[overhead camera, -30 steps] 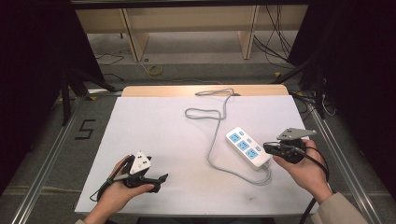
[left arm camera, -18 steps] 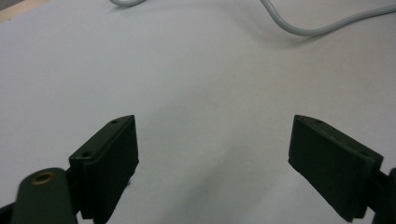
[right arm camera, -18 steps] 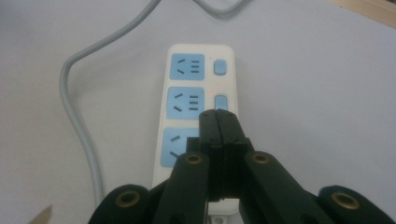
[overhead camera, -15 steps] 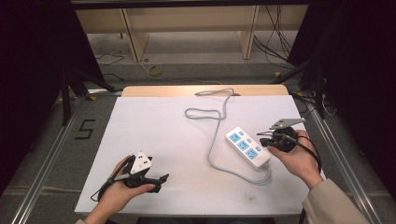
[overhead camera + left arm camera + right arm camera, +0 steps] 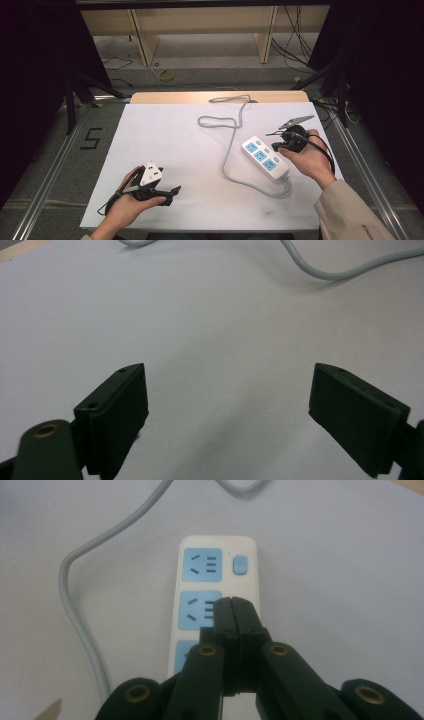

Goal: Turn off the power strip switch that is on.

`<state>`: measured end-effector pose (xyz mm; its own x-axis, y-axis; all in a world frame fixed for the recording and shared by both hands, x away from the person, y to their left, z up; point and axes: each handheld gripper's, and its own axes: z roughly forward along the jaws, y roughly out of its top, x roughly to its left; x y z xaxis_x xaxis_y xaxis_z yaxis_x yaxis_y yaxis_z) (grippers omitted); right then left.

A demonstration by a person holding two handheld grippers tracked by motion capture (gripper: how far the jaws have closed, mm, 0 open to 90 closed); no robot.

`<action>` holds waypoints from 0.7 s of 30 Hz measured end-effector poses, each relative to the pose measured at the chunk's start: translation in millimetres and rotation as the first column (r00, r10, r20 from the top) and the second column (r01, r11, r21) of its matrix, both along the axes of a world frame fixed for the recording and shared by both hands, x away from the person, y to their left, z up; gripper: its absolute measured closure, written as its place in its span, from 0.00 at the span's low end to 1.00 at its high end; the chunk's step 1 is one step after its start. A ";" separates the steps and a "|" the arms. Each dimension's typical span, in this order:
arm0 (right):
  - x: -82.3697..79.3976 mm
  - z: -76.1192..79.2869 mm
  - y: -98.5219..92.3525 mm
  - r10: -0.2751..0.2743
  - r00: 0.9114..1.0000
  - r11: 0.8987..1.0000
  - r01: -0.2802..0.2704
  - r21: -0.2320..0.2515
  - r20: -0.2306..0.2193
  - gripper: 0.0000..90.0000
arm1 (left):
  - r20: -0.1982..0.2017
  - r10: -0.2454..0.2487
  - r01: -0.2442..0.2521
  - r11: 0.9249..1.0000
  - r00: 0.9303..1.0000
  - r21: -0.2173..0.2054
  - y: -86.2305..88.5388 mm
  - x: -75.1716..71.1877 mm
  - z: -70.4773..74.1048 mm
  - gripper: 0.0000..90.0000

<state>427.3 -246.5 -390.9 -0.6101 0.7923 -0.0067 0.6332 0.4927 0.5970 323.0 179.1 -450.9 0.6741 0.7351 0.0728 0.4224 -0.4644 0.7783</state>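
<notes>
One power strip (image 5: 265, 158) lies under the closed right gripper (image 5: 234, 611); the left gripper (image 5: 227, 415) gapes wide.

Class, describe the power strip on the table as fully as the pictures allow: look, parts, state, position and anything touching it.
The power strip is a white, plastic-looking bar with rounded corners, lying flat on the white table at its right side, set diagonally. Its top carries three blue socket panels in a row and a small blue switch beside the end socket. Nothing is plugged in. A grey cable leaves its near end and winds off towards the table's far edge. The shut right gripper hangs over the middle socket; contact cannot be judged.
</notes>
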 end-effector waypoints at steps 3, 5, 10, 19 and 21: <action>5.7 -0.8 2.8 0.007 1.000 1.000 -0.007 -0.013 -0.014 1.00 | 0.000 -0.002 0.002 1.000 1.000 0.001 -0.1 0.6 -0.1 0.17; 7.4 -1.3 3.6 0.004 1.000 1.000 -0.005 -0.012 -0.024 1.00 | 0.002 0.000 0.000 1.000 1.000 0.001 -0.7 0.7 -0.6 0.17; 16.2 -4.1 8.7 -0.005 0.998 1.000 0.003 -0.019 -0.066 1.00 | 0.006 -0.003 0.003 1.000 1.000 0.003 -1.1 0.7 -0.2 0.17; 26.6 -5.7 9.8 -0.027 0.992 1.000 0.025 -0.020 -0.123 1.00 | 0.004 -0.005 0.005 1.000 1.000 0.003 -1.6 0.7 -0.3 0.17; 28.0 -6.2 10.2 -0.028 0.992 0.999 0.025 -0.022 -0.127 1.00 | 0.001 -0.009 0.009 1.000 1.000 0.007 -1.5 0.8 -0.4 0.17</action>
